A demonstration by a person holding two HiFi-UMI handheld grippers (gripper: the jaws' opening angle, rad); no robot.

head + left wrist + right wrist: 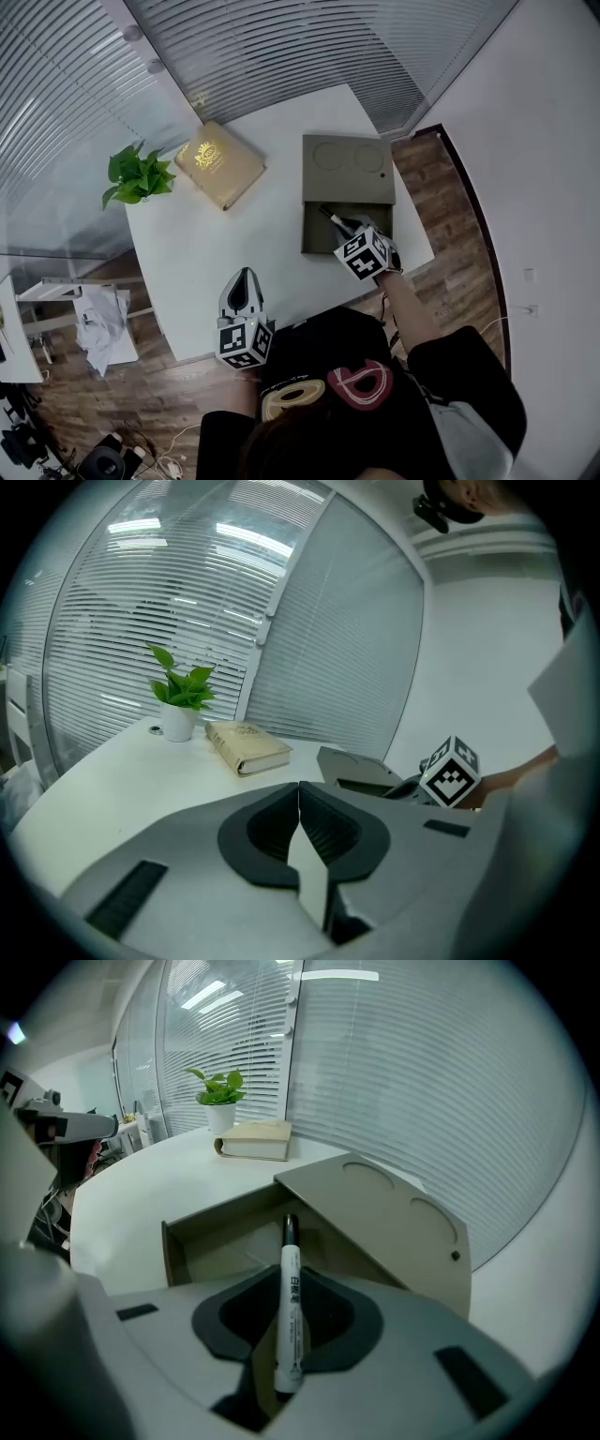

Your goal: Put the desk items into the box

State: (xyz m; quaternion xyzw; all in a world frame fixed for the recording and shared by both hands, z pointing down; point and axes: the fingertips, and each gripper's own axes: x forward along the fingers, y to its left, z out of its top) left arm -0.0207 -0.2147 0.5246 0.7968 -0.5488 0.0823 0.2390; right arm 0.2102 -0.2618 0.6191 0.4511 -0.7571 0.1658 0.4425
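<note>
Our white table (202, 253) stands on a wooden floor (459, 197). At the table's near edge our left gripper (245, 275) hovers with its jaws pressed together and nothing between them. To the right, our right gripper (349, 228) pinches a marker (289, 1307) above the open tan box (306, 234). Farther left lie a tan book (218, 164) and a potted plant (138, 175), with blinds (281, 47) behind. The marker has a white barrel with black print, and its black end points toward the box's opening.

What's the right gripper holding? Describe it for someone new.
On the white table, find the open khaki box near its right edge. Above its open compartment the right gripper clamps a marker: slim white barrel, black cap, the only pen-shaped item.
</note>
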